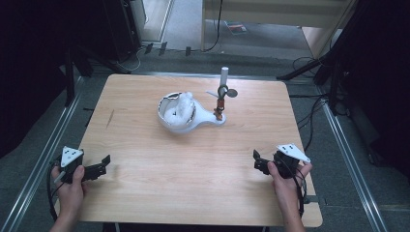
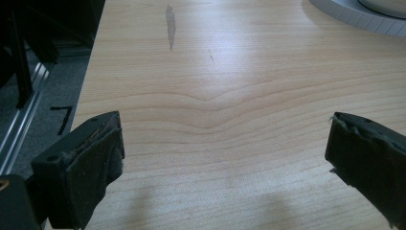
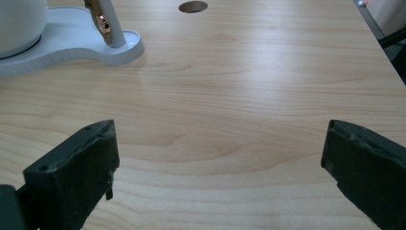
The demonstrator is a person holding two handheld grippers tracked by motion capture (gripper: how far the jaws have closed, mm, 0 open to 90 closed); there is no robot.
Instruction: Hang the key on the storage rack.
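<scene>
**Both grippers idle at the near edge; white bowl stand waits mid-surface**

We note the left gripper (image 1: 99,169) low at the near left corner of the surface (image 1: 193,183), jaws spread wide with nothing between them; its own view shows bare wood grain between the two black pads. The right gripper (image 1: 261,162) sits at the near right, jaws likewise wide apart and empty.

The thing nearest both is the white bowl stand (image 1: 186,116), well apart from either gripper, towards the far middle of the surface. It is a rounded white bowl on a flat teardrop base (image 3: 72,45), with something white and crumpled heaped inside (image 1: 181,107); we cannot tell what it is. From the narrow end of the base rises a thin upright post (image 1: 222,96) with a brass-coloured fitting and a small dark piece near the top.

Our judgement on handling: the bowl looks hard, glossy and likely slippery, possibly brittle, and too broad for one pair of jaws. The base rim is thin and stiff, a fairer place to pinch. The post looks slender; we would not lift by it. The white filling looks soft and light, and should yield to a gentle pinch from above.
</scene>
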